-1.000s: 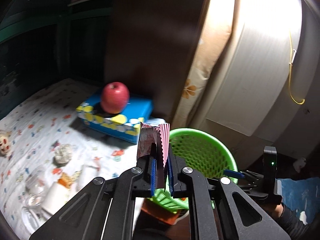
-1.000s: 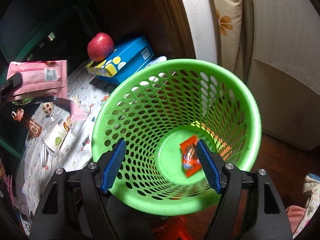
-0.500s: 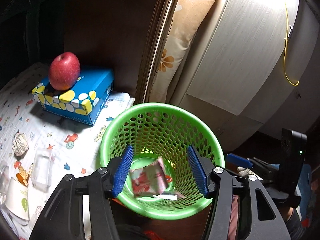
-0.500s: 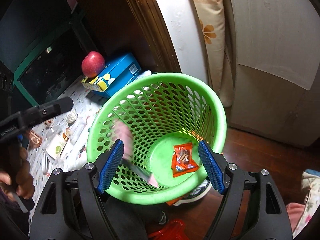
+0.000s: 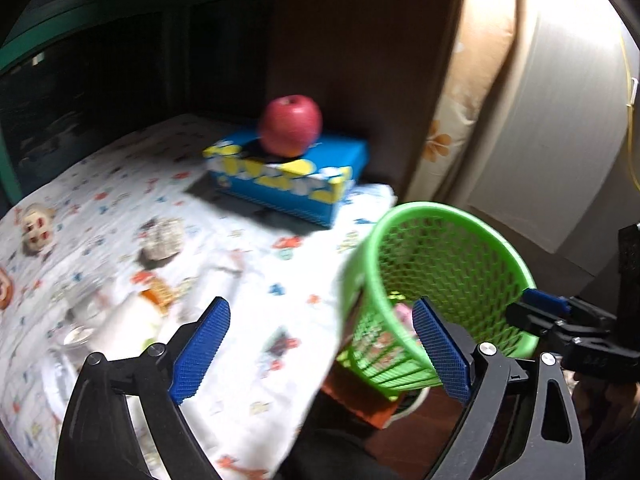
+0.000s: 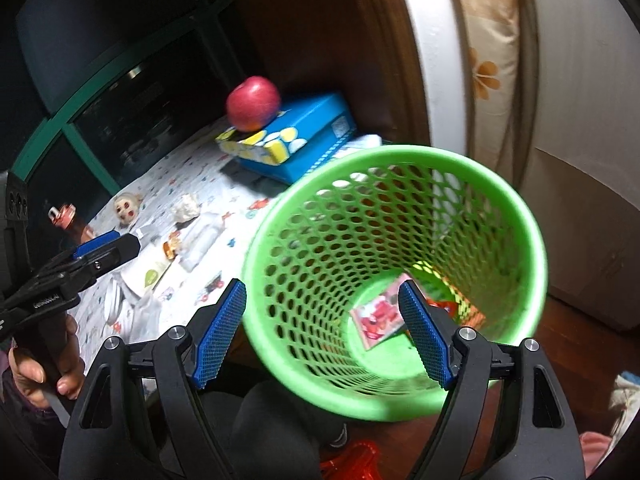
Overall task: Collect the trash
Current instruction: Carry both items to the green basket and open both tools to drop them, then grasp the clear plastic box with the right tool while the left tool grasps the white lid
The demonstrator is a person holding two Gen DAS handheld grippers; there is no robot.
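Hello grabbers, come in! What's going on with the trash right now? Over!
Left gripper open, empty. Right gripper open, empty. Pink wrapper lying in green basket. Crumpled paper waiting on tablecloth, nothing blocking.

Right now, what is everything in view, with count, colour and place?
basket: one, green mesh, at the cloth's edge.
wrappers: at least two, pink and orange, on the basket floor.
apple: one, red, on the tissue box.
tissue box: one, blue with yellow spots, far end of the cloth.
crumpled paper: one, white, mid-cloth.
other litter: several blurred white and orange pieces, near the left gripper.
cloth: one, white, patterned.
left gripper: fingers open, empty.
right gripper: fingers open, over the basket.
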